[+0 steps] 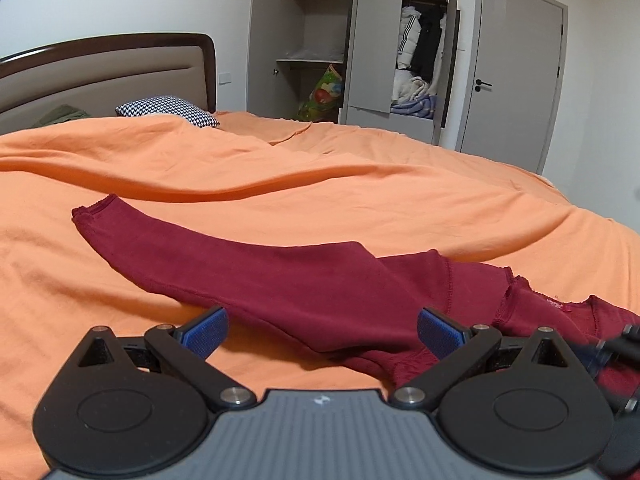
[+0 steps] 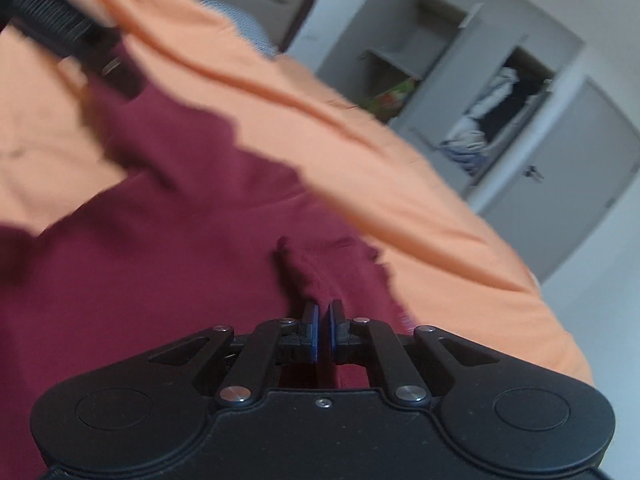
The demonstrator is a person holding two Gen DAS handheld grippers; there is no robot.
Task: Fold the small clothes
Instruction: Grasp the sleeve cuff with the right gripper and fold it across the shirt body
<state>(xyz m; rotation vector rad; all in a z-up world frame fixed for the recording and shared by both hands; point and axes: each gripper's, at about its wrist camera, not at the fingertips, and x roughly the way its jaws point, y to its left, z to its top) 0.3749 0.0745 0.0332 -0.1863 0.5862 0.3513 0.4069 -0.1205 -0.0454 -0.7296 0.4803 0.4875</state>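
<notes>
Garment: dark red long-sleeved top (image 1: 304, 292), lying on the orange bedsheet (image 1: 360, 200); one sleeve (image 1: 168, 240) stretched out flat toward the headboard side, cuff at its far end
Left gripper (image 1: 322, 334): jaws spread wide, blue pads (image 1: 204, 334) either side of the sleeve's near edge, holding nothing; low over the sheet
Right gripper (image 2: 323, 330): jaws pressed almost together, pinching a raised fold of the red top (image 2: 304, 276); picture tilted and blurred
Other tool in right view: dark ribbed body of the left gripper at upper left, over the top's far part
Bed: wide, rumpled sheet with long creases; padded headboard (image 1: 108, 76) with dark wooden frame
Pillow (image 1: 168, 111): blue-and-white patterned, near the headboard
Wardrobe (image 1: 352, 52): grey, doors standing open; shelves on the left, hanging coats and piled cloth on the right
Door (image 1: 516, 72): grey, shut, dark handle, right of the wardrobe
</notes>
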